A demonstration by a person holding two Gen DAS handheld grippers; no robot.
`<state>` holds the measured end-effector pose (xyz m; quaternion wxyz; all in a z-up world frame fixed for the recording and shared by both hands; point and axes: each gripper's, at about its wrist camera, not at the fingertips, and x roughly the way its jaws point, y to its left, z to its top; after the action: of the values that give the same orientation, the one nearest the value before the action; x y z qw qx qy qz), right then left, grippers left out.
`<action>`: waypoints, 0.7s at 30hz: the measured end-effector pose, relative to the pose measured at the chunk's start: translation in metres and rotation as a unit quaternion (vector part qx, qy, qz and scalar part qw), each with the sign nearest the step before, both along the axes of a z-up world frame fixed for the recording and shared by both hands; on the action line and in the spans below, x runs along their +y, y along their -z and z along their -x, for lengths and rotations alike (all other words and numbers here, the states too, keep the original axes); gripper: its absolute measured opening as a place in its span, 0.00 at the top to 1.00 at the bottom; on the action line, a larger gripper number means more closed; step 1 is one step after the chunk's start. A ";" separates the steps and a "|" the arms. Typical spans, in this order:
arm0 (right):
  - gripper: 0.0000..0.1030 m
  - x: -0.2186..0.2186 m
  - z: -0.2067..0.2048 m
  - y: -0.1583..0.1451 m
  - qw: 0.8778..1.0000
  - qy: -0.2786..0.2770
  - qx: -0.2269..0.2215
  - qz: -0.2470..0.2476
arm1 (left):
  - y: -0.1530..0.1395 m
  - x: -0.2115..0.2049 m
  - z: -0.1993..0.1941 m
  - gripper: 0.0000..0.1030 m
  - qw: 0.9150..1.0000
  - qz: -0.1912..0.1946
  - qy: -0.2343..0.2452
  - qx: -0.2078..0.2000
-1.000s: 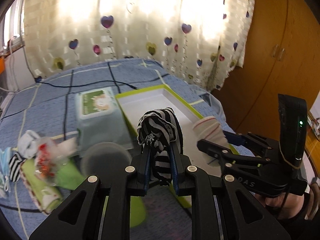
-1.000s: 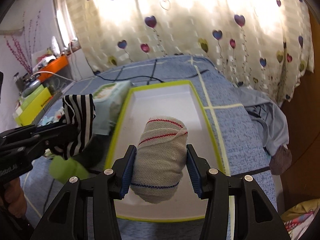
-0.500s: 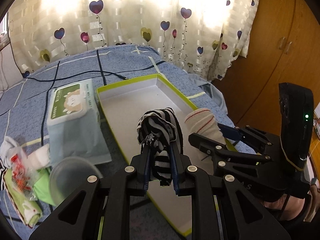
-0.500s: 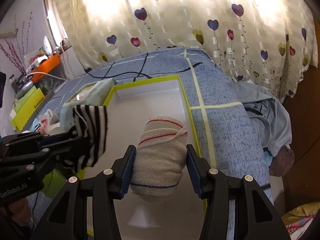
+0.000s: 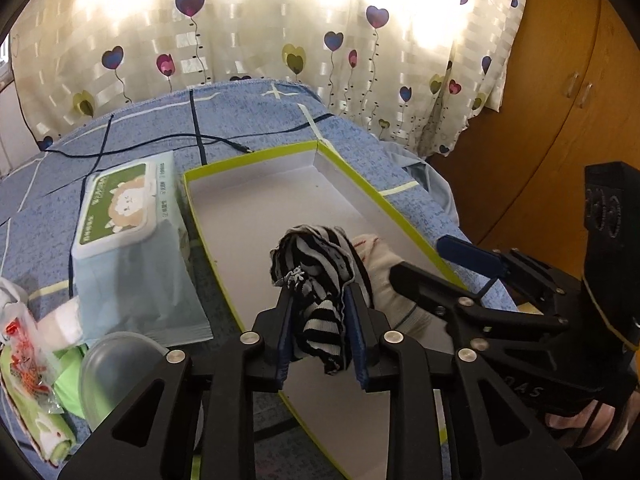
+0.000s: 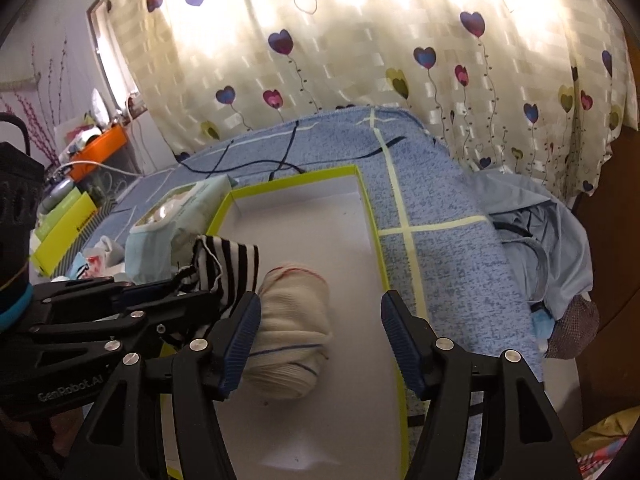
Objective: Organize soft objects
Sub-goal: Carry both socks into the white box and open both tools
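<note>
My left gripper (image 5: 318,300) is shut on a black-and-white striped sock (image 5: 316,260) and holds it over the white tray with a lime rim (image 5: 256,196). The striped sock also shows in the right wrist view (image 6: 232,260). My right gripper (image 6: 320,320) is open. A cream rolled sock with red and blue stripes (image 6: 294,332) lies in the tray (image 6: 372,216), against the left finger and apart from the right one. It also shows in the left wrist view (image 5: 380,256), beside the striped sock.
A pack of wet wipes (image 5: 128,240) lies left of the tray on the blue bedspread (image 5: 240,120). A clear lid (image 5: 116,368), green cloth and small socks (image 5: 36,332) lie at the left. A black cable (image 5: 160,144) crosses behind. Wooden wardrobe (image 5: 560,120) stands right.
My right gripper has opened and let go of the cream sock, which now rests in the tray. My left gripper has moved further over the tray with the striped sock.
</note>
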<state>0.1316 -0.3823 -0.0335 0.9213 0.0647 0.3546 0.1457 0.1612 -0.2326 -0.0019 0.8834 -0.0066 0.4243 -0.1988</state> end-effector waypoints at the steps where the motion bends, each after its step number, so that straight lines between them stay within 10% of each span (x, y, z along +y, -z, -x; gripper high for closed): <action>1: 0.39 0.000 0.002 -0.002 1.000 0.001 -0.004 0.002 | -0.002 0.001 0.001 0.73 1.000 0.002 0.000 -0.003; 21: 0.38 0.022 0.053 -0.035 0.999 -0.011 -0.044 0.021 | -0.037 0.037 0.051 0.73 0.999 0.018 -0.017 -0.047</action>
<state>0.0790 -0.3606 0.0016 0.9355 0.0347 0.3175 0.1509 0.1100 -0.1952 0.0348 0.9052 -0.0202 0.3790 -0.1914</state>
